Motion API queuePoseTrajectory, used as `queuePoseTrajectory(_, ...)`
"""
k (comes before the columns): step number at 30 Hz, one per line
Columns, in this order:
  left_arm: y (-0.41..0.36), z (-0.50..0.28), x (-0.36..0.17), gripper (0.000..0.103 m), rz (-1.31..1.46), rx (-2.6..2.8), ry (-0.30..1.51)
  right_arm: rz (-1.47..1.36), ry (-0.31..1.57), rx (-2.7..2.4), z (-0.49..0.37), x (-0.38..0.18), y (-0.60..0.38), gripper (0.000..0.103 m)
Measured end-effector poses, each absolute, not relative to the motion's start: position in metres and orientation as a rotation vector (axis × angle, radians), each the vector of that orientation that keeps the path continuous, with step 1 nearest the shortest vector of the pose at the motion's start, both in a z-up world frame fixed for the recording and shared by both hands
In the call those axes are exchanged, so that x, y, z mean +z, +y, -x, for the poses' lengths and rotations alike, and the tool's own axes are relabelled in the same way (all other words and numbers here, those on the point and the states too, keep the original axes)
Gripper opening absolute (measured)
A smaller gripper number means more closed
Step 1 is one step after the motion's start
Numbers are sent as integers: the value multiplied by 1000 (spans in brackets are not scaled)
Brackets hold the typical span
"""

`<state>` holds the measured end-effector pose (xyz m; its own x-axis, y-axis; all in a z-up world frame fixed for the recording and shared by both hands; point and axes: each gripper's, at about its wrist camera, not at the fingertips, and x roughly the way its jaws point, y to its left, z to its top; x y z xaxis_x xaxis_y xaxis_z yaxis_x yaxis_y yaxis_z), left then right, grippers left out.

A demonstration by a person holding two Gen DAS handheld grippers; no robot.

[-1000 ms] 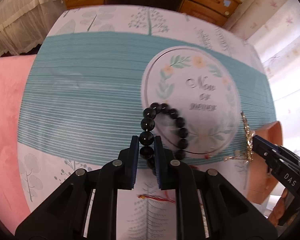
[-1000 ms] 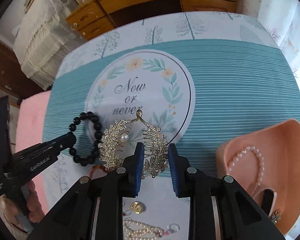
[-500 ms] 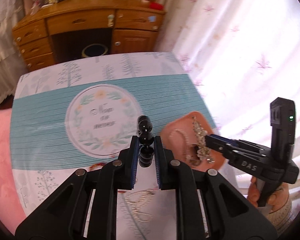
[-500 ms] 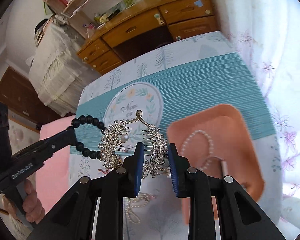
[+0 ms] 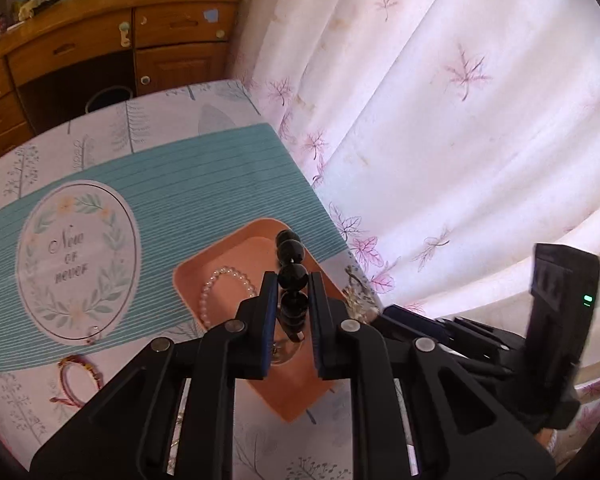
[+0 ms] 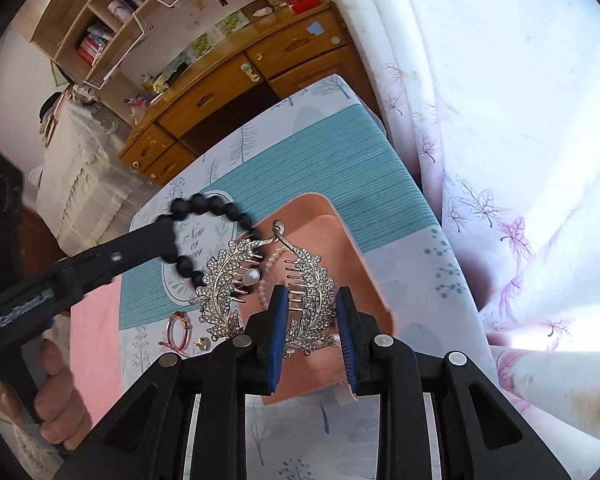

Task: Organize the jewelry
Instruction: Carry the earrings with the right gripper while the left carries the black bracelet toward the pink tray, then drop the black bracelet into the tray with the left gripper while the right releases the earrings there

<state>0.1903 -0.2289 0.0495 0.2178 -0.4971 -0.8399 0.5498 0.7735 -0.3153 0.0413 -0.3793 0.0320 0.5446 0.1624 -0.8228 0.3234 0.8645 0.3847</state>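
left gripper (image 5: 293, 307): clamped on black bead bracelet (image 5: 290, 256)
right gripper (image 6: 312, 320): clamped on leaf hair comb (image 6: 268, 280)
next: lower both over the pink tray (image 5: 236, 248) beneath, release clear of pearl bracelet (image 5: 224, 286)

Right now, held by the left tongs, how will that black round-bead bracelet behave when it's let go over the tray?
Likely floppy: the black round-bead bracelet hangs as a loose loop from the left tongs, so it should slump. Its glossy round beads may roll or slide a little, though the peach tray has a raised rim that should probably contain it.
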Motion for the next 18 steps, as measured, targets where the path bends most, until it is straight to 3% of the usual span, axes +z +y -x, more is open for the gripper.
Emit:
queuePoseTrajectory(4, -235, -196, 17, 14, -99, -683, 1161, -518, 1013, -126, -38, 24, -385, 24)
queuePoseTrajectory(5, -233, -197, 11, 19, -107, -676, 1170, -514, 1017, -127, -38, 22, -384, 24)
queuePoseTrajectory(8, -220, -200, -4, 55, -83, -632, 1202, -503, 1031, -121, -41, 16, -380, 24)
queuePoseTrajectory(9, -212, -202, -7, 58, -72, -619, 1202, -497, 1035, -119, -43, 15, -377, 24)
queuePoseTrajectory(18, -145, -194, -15, 58, -56, -458, 1167, -462, 1074, -116, -77, -3, -348, 24)
